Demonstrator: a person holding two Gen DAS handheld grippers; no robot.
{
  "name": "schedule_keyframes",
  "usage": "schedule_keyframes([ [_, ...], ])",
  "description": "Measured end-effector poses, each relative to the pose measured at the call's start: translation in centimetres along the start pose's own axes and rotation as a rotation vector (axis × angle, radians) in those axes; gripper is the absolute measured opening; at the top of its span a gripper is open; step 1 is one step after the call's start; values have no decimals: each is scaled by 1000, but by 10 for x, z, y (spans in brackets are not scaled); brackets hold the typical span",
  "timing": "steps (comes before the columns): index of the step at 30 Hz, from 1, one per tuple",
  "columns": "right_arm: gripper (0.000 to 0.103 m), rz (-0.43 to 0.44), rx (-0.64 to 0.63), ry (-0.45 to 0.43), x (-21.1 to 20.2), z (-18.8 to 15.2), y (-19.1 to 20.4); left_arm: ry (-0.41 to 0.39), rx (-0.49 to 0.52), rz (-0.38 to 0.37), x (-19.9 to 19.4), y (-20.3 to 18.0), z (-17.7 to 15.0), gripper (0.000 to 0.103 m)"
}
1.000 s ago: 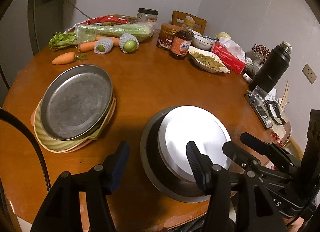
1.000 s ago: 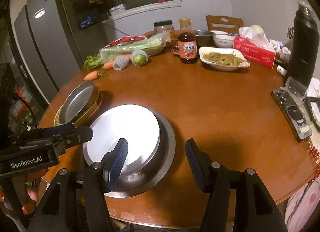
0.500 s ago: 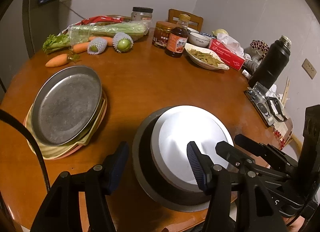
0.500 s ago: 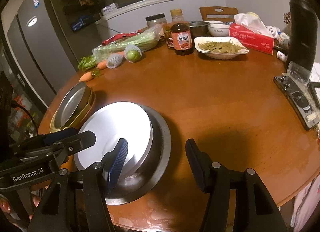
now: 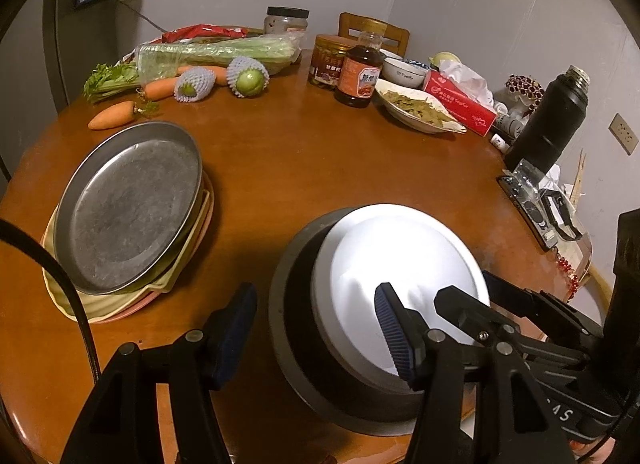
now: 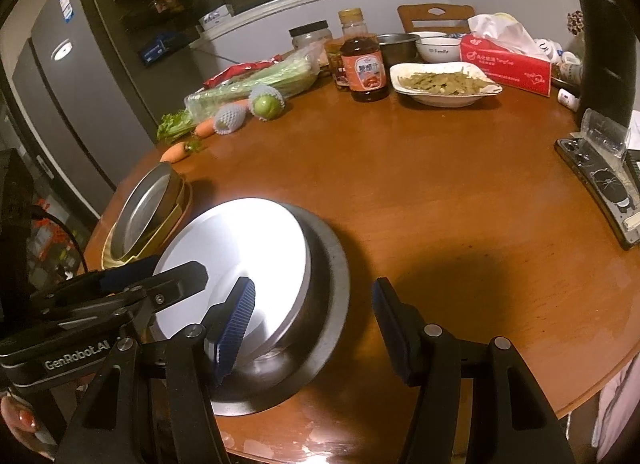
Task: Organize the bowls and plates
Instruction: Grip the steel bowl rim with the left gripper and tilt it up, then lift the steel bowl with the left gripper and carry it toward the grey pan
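Both tongs closing in on the upturned bowl

Left wrist: the left tongs (image 5: 316, 328), spread and empty, have crept nearer the overturned shiny steel bowl (image 5: 400, 276) on its round grey metal plate (image 5: 288, 316), near the round wooden worktop (image 5: 320, 168) edge.
Right wrist: the right tongs (image 6: 312, 314), also released, now straddle the bowl's rim; pickup looks imminent.

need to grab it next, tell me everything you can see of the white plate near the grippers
The white plate is round, smooth and glossy, overexposed, likely ceramic. It sits tilted inside a wider grey metal plate near the table's front edge. The left hand-held gripper and right hand-held gripper are both open and straddle its rim from opposite sides.
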State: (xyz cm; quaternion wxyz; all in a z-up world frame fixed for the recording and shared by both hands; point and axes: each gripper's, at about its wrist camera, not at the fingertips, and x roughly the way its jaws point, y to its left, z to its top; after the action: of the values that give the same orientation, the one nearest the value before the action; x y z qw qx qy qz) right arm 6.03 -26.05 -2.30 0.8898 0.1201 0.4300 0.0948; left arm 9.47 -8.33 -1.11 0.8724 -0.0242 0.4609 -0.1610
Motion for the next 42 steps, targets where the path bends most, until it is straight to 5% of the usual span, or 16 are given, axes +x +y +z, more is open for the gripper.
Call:
schedule_keyframes([
  [24,59,51,-24,31,16,-10,6,35,-36,-9,19,14,-8,67],
  [33,49,67,-48,4,14,-10,9,31,-40,-80,18,8,-9,49],
  [42,48,79,-39,8,15,-10,6,24,-37,-70,18,5,-8,48],
])
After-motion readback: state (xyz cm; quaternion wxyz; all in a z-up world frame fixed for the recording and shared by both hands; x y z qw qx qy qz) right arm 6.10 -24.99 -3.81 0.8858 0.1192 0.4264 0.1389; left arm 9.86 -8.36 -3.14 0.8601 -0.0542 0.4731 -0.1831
